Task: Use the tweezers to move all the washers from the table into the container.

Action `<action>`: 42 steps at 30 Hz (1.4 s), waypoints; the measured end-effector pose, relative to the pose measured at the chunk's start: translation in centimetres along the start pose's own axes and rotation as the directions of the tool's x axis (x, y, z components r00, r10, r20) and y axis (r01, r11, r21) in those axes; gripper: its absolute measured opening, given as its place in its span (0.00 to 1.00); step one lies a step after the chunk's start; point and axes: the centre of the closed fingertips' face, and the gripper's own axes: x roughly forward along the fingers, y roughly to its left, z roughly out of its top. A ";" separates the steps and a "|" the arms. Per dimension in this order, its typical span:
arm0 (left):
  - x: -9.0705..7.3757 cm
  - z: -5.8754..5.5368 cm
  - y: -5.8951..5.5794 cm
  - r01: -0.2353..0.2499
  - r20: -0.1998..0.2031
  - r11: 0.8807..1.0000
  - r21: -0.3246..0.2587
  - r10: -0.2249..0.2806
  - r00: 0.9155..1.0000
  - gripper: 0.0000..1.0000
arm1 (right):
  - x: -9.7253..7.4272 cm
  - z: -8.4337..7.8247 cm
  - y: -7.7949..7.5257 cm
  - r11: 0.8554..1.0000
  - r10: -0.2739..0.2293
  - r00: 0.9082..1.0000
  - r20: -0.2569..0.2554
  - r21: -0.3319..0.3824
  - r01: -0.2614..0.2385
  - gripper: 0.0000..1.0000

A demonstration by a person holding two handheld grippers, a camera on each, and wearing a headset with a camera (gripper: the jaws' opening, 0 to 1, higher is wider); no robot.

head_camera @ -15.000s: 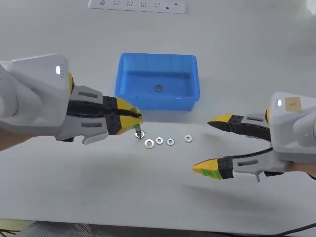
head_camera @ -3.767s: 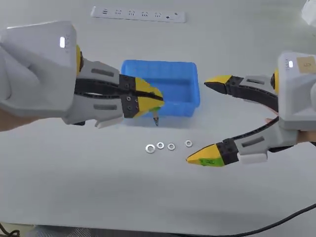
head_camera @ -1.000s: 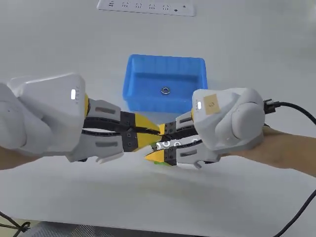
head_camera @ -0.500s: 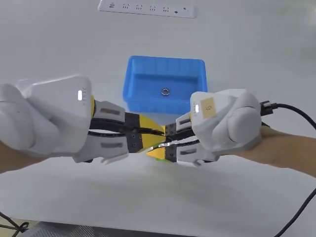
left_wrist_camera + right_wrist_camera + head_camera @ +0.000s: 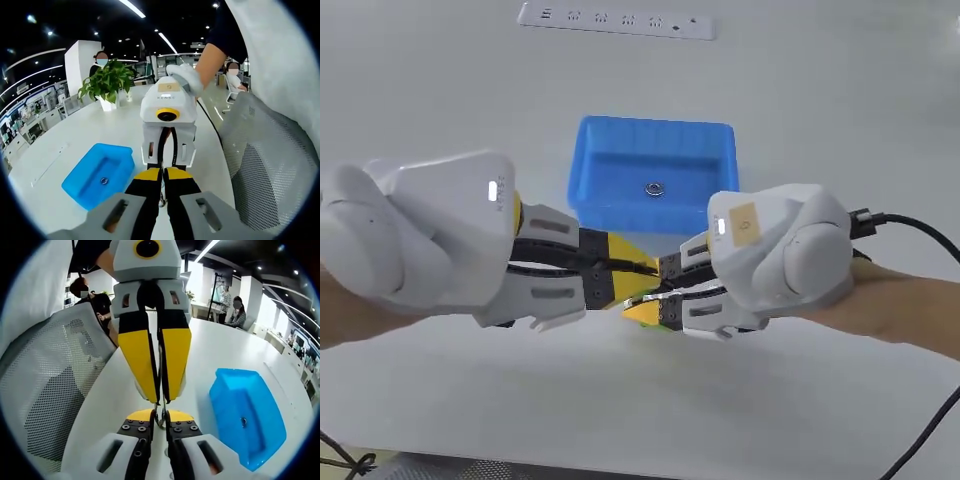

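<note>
Left gripper is clamped on the tweezers, whose long axis runs straight along its jaws toward the right gripper, meeting it tip to tip. Right jaws are narrowed to a slit around the tweezers' end (actual pinch: cannot tell). Blue container sits just beyond the tips, one washer already inside. Loose washers on the table are hidden under the grippers; power strip is well behind

Left tool and right tool: white housings, yellow-tipped black jaws.
</note>
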 end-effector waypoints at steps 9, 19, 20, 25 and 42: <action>0.3 0.2 -0.3 0.007 0.002 1.000 -0.009 -0.007 1.000 0.06 | -0.1 -0.2 0.1 1.000 0.008 1.000 0.002 -0.008 -0.008 0.09; 0.1 0.6 -0.3 0.031 0.011 0.997 -0.070 -0.030 0.999 0.12 | -0.1 -0.1 0.0 1.000 0.007 1.000 0.010 0.008 -0.007 0.09; 0.1 0.5 -0.3 0.032 0.011 0.997 -0.070 -0.032 0.999 0.12 | -0.1 -0.1 0.0 1.000 0.007 1.000 0.012 0.009 -0.007 0.09; 0.1 0.4 -0.2 0.024 0.002 0.997 -0.076 -0.024 1.000 0.16 | -0.2 0.0 0.0 1.000 0.003 1.000 0.019 0.019 -0.004 0.09; -1.1 -0.5 0.0 0.025 -0.029 0.994 -0.107 -0.029 0.999 0.28 | -0.8 0.6 -0.3 0.999 -0.013 1.000 0.026 0.036 0.012 0.09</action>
